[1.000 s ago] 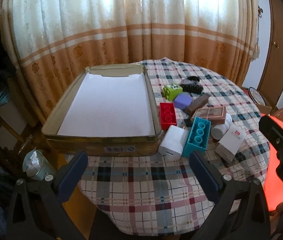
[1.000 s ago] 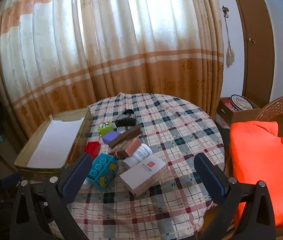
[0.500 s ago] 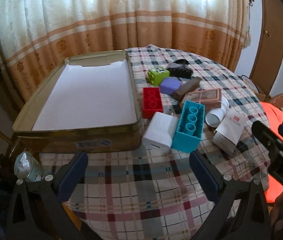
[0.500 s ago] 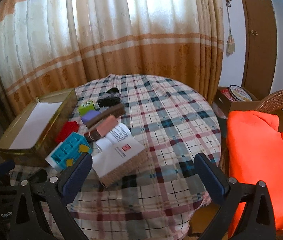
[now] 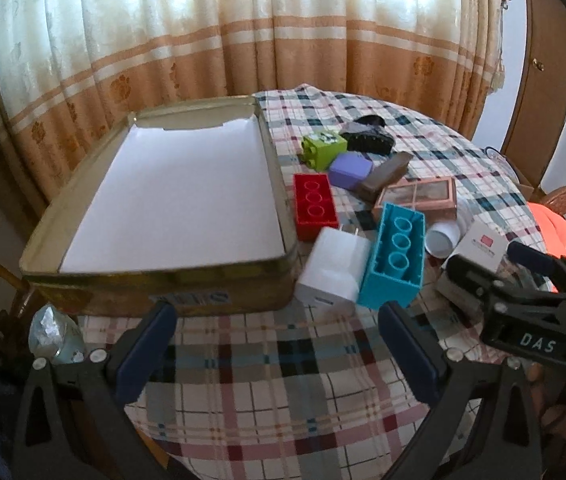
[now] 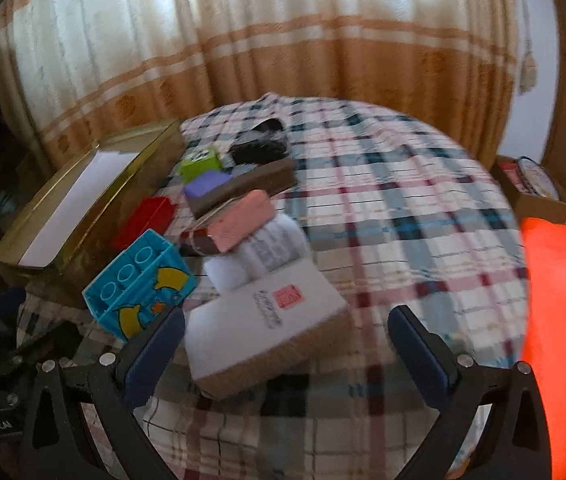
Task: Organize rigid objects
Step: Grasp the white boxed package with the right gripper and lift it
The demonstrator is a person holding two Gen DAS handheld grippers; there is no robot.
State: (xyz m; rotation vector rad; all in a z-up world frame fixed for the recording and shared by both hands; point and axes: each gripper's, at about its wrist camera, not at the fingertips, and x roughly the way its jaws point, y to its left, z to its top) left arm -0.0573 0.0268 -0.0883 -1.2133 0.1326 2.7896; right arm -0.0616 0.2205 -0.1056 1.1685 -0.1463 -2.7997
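Now my right hand-held gripper is wide open and empty above the white box on the tabletop; it looks light and stiff, so I would grip its long sides.

The right gripper hangs wide open over the plaid table, a white box between its fingers, a blue brick at ten o'clock.
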